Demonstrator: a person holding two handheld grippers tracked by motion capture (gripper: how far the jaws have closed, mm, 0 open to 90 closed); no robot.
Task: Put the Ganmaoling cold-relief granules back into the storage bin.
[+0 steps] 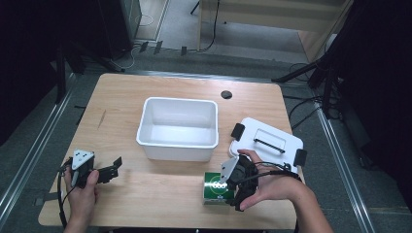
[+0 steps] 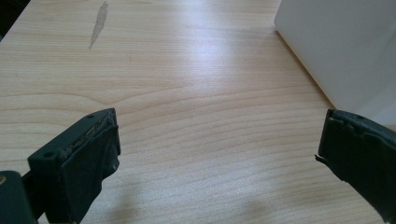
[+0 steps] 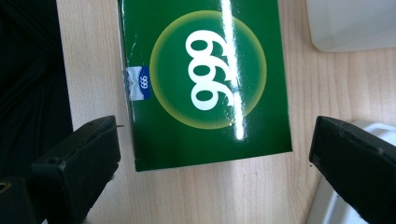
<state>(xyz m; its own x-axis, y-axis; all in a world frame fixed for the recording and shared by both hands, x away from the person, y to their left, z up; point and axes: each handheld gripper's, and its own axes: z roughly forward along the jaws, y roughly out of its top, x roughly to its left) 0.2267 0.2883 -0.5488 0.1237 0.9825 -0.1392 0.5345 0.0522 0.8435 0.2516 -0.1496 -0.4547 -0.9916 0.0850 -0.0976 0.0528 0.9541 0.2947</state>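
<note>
Right gripper view looks straight down on a glossy green cardboard box [image 3: 205,84] lying flat on the pale wooden table [image 3: 233,191]. The right gripper [image 3: 210,154] has its two black jaws spread wide, one at each side of the box's near end, with bare space between each jaw and the cardboard; it grips nothing. The box bears a yellow-rimmed green circle with large white digits that read "999", and a small blue-and-white sticker on its edge carries the same "999".

From the high view, the right gripper [image 1: 233,187] hovers above that green box [image 1: 214,189], which sits near the front edge of the table [image 1: 160,194], just in front of the open white plastic tub [image 1: 178,128] and just beside the white plastic lid [image 1: 266,141] with black latches and a black handle, which lies flat at the right.

At the front left, well apart from the box, the left gripper [image 1: 109,170] is held by a hand low over the wood. In the left gripper view its jaws stand wide apart over bare table [image 2: 201,93] with nothing between them, and the white tub's wall [image 2: 341,51] rises at the upper right.
</note>
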